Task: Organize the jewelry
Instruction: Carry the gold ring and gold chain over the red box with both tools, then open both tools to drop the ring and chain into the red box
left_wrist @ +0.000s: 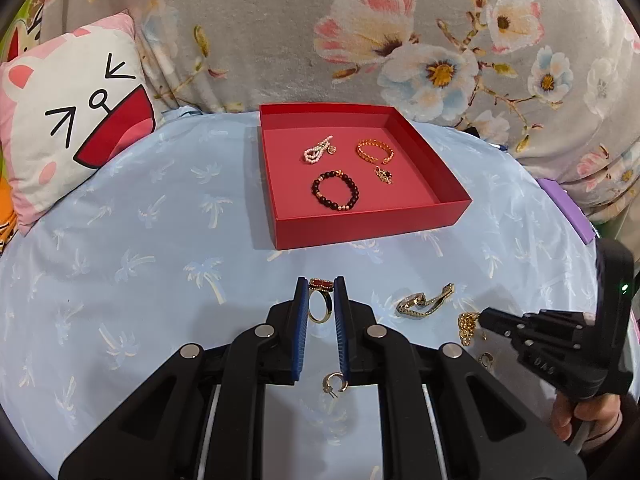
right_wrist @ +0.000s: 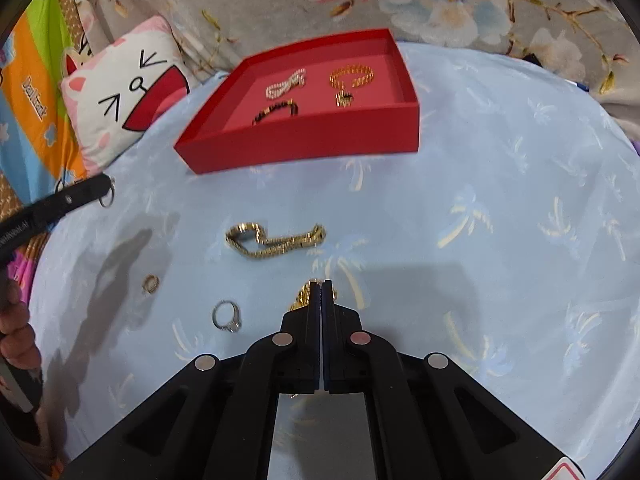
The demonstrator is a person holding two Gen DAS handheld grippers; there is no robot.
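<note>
A red tray (left_wrist: pixel 372 220) (right_wrist: pixel 304 148) lies on the blue cloth and holds a pearl bracelet (left_wrist: pixel 318 150), a gold bangle (left_wrist: pixel 374 150), a dark bead bracelet (left_wrist: pixel 335 191) and a small dark charm (left_wrist: pixel 385 175). My left gripper (left_wrist: pixel 321 288) is shut on a gold ring with a red stone (left_wrist: pixel 320 300), held above the cloth in front of the tray. My right gripper (right_wrist: pixel 322 286) (left_wrist: pixel 482 318) is shut on a gold chain (right_wrist: pixel 306 292) (left_wrist: pixel 466 326) at the cloth. A gold link bracelet (right_wrist: pixel 274 238) (left_wrist: pixel 424 300) lies between the grippers and the tray.
Loose on the cloth are a small gold hoop earring (left_wrist: pixel 335 383) (right_wrist: pixel 151 283) and a silver ring (right_wrist: pixel 227 317). A cat-face cushion (left_wrist: pixel 76 120) sits at the left and a flowered blanket (left_wrist: pixel 400 40) behind the tray. A purple object (left_wrist: pixel 568 212) lies at the right edge.
</note>
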